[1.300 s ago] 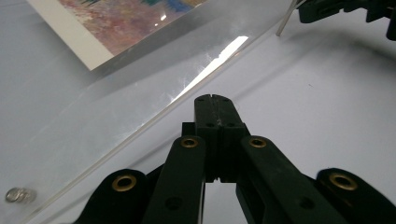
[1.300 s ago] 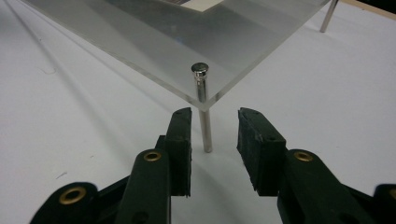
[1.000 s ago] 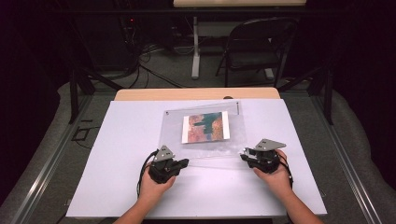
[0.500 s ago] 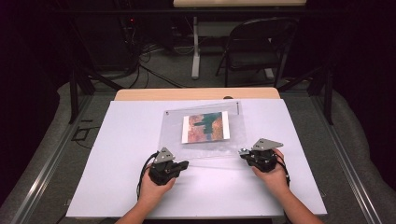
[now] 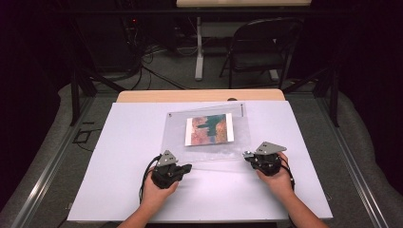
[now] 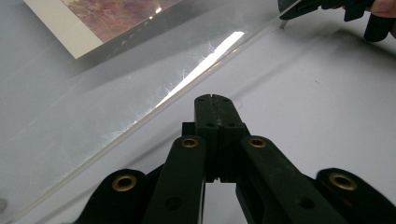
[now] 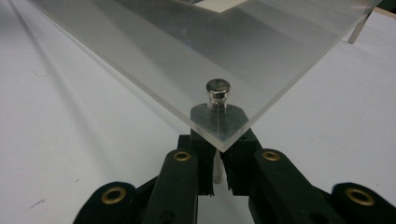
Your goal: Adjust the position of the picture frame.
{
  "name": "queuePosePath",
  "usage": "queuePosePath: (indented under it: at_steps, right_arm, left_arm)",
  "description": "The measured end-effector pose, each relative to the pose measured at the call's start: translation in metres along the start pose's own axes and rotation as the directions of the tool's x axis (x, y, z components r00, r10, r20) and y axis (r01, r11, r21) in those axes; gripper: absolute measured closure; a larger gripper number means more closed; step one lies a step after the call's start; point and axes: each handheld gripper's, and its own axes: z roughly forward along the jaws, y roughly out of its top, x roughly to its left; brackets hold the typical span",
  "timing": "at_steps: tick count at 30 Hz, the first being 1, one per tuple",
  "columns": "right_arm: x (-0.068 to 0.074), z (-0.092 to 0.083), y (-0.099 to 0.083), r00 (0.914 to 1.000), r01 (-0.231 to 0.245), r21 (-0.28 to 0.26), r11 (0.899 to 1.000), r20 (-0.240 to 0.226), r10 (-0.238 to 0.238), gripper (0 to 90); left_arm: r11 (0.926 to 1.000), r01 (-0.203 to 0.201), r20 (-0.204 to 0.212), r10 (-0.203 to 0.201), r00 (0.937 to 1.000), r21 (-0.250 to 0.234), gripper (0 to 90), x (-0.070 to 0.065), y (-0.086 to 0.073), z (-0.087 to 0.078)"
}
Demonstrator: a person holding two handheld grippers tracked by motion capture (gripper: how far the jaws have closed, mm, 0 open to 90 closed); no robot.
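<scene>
A clear acrylic panel [image 5: 209, 147] with a colourful picture [image 5: 209, 129] under it lies at the middle of the white table [image 5: 119, 142]. My right gripper [image 5: 248, 155] sits at the panel's near right corner [image 7: 224, 135]. Its jaws are shut on the shaft of a metal standoff pin [image 7: 218, 89] that passes through that corner. My left gripper [image 5: 187, 167] rests on the table just outside the panel's near edge [image 6: 187, 81]. In the left gripper view, the left gripper [image 6: 215, 100] is shut with nothing in it, and the right gripper [image 6: 327, 5] shows at the top right.
A second metal post [image 7: 357, 29] stands under the panel's far corner in the right gripper view. A wooden strip [image 5: 199, 95] runs along the table's back edge, with a folding chair [image 5: 261, 47] and cables on the floor beyond.
My right gripper has shifted slightly left, onto the panel's corner pin. The left gripper and the panel have stayed put.
</scene>
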Motion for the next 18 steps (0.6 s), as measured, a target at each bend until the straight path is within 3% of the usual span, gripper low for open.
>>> queuePosePath:
  at_steps: [14, 18]
  right_arm:
    - [0.0010, -0.0038, 0.0045, 1.0000, -0.006, -0.007, 1.000, -0.006, 0.006, 84.2]
    - [0.0072, -0.0064, 0.0080, 0.9995, 0.023, -0.008, 1.000, -0.022, -0.023, 84.9]
  left_arm:
    - [0.9995, 0.005, -0.014, -0.005, 0.9999, 0.032, 90.0, 0.0030, -0.0010, 0.0033]
    - [0.9990, 0.008, -0.022, -0.007, 0.9997, 0.044, 90.0, 0.0038, -0.0012, 0.0039]
